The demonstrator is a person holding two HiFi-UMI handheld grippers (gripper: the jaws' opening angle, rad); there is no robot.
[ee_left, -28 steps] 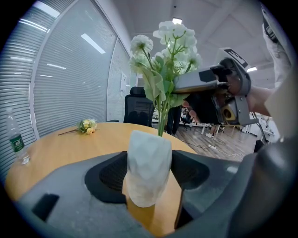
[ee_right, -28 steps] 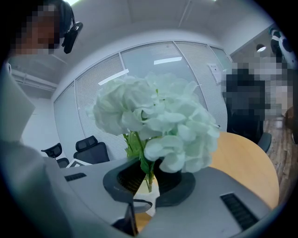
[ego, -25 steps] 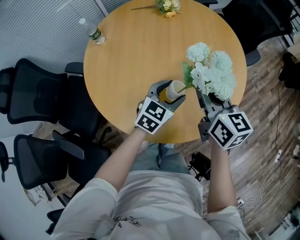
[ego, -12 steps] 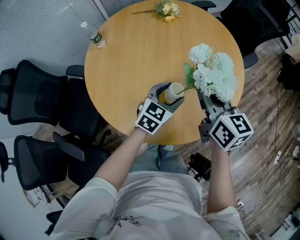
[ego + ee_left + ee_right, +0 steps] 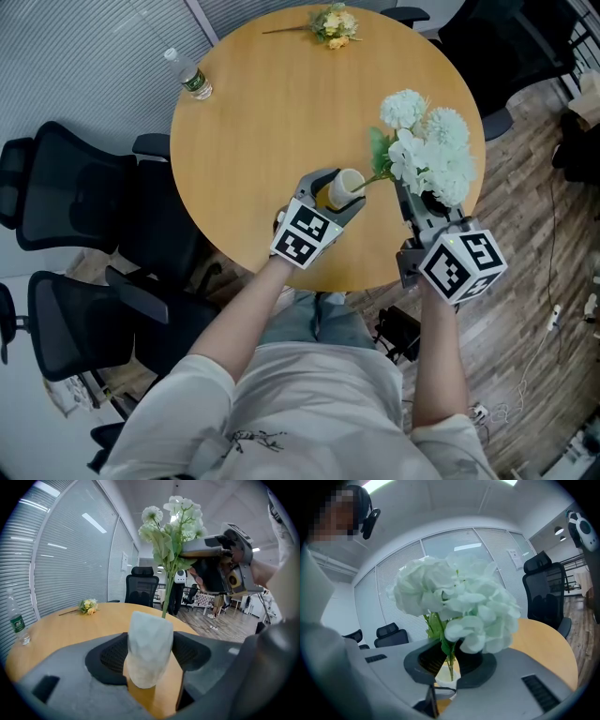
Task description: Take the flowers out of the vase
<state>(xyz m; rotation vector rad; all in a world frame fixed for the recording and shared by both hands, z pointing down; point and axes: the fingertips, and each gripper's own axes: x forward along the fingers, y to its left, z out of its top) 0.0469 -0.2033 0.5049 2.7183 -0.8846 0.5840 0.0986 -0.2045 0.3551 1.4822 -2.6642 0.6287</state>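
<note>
A small white faceted vase stands near the round table's front edge. My left gripper is shut around it, and in the left gripper view the vase fills the gap between the jaws. A bunch of white flowers leans out to the right, and its green stem still reaches into the vase mouth. My right gripper is shut on the stems just under the blooms. In the right gripper view the stems run between the jaws, the blooms above them and the vase mouth below.
A small yellow bouquet lies at the wooden table's far edge. A plastic water bottle stands at its left rim. Black office chairs crowd the left side. Wood floor lies to the right.
Nothing clear has changed. Both grippers keep their grips, and the white flowers hang in the same place over the vase.
</note>
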